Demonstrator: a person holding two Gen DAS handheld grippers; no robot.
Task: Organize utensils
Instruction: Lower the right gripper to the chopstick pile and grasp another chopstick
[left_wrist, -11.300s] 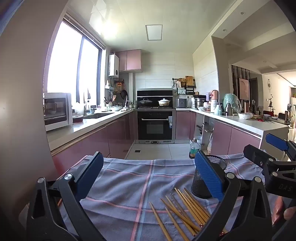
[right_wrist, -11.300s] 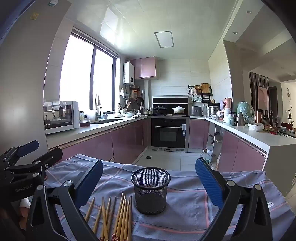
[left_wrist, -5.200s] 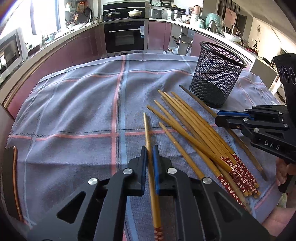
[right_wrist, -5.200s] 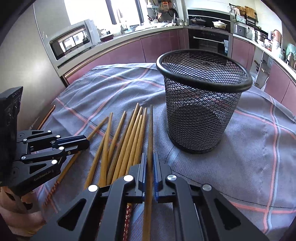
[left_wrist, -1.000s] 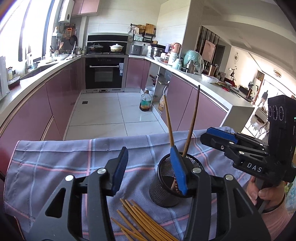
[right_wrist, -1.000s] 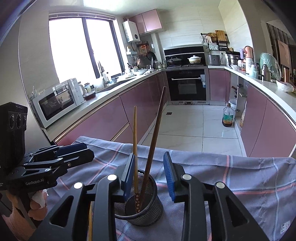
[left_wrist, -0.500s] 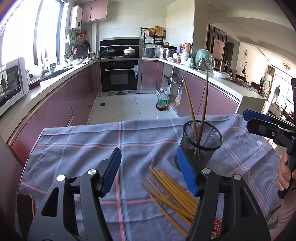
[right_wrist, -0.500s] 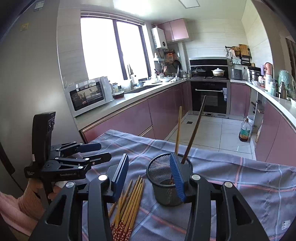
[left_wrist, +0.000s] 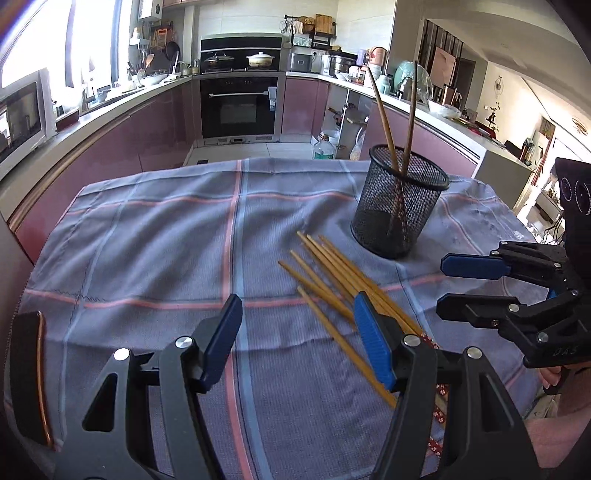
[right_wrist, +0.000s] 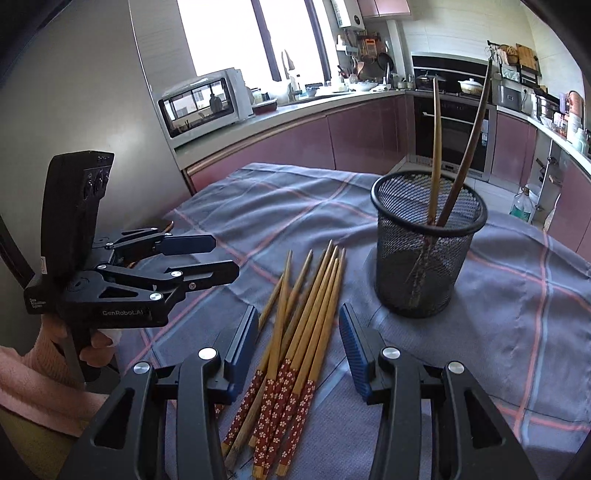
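A black mesh cup (left_wrist: 399, 206) (right_wrist: 428, 258) stands on the cloth with two chopsticks (left_wrist: 384, 114) (right_wrist: 437, 147) leaning upright in it. Several loose chopsticks (left_wrist: 332, 280) (right_wrist: 310, 317) with red flowered ends lie in a fan in front of the cup. My left gripper (left_wrist: 297, 328) (right_wrist: 225, 256) hovers open and empty over the cloth, left of the fan. Above the flowered ends, my right gripper (right_wrist: 298, 332) (left_wrist: 441, 286) is open; the sticks lie under the gap and its pads touch none.
A blue-grey checked cloth (left_wrist: 155, 236) covers the table and drops off at its edges. A dark, brown-rimmed object (left_wrist: 26, 376) sits at the cloth's left edge. A hand in a pink sleeve (right_wrist: 40, 369) holds the left gripper. Kitchen counters, a microwave (right_wrist: 203, 101) and an oven stand beyond.
Both grippers came down and back from the cup toward the loose chopsticks, and their jaws stand wider than a second ago. The two chopsticks stay standing in the cup.
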